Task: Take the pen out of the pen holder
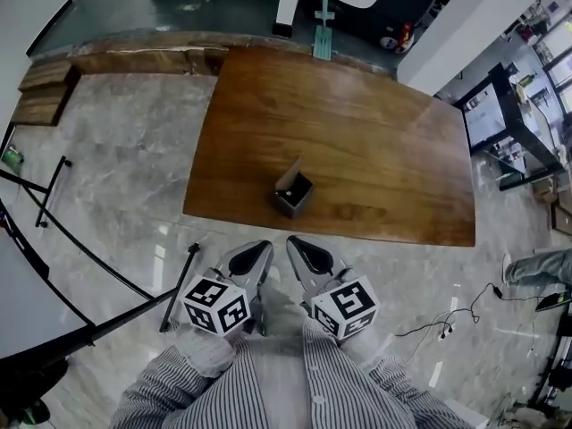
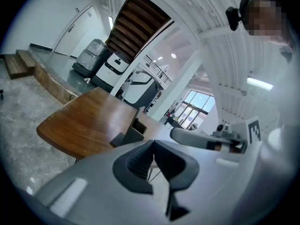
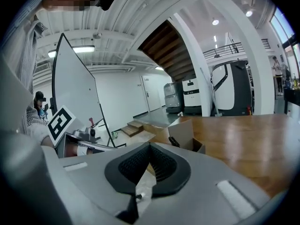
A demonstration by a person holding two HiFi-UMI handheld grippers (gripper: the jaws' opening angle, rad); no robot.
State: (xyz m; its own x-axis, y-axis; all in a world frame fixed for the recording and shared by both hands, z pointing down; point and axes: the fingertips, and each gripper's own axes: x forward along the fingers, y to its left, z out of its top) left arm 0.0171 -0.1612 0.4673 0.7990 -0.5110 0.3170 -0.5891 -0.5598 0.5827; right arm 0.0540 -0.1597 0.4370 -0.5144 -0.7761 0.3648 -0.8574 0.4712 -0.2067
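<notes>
Fingers (image 3: 133,165) closed, both grippers (image 1: 262,248) (image 1: 297,244) (pen holder (image 1: 293,195) ahead).

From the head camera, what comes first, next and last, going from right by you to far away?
Striped sleeves → left gripper and right gripper, side by side → pen holder → low wooden ledge.

You won't find a word, brand name or number you can read in any of these views. The only printed signs are the black-and-white square markers on the left marker cube (image 1: 217,304), behind your left claw (image 1: 259,250), and on the right marker cube (image 1: 347,307), behind your right claw (image 1: 299,247). They are coded block patterns, not letters. Any print on the grey machines (image 3: 187,96) in the background is too small to make out.
</notes>
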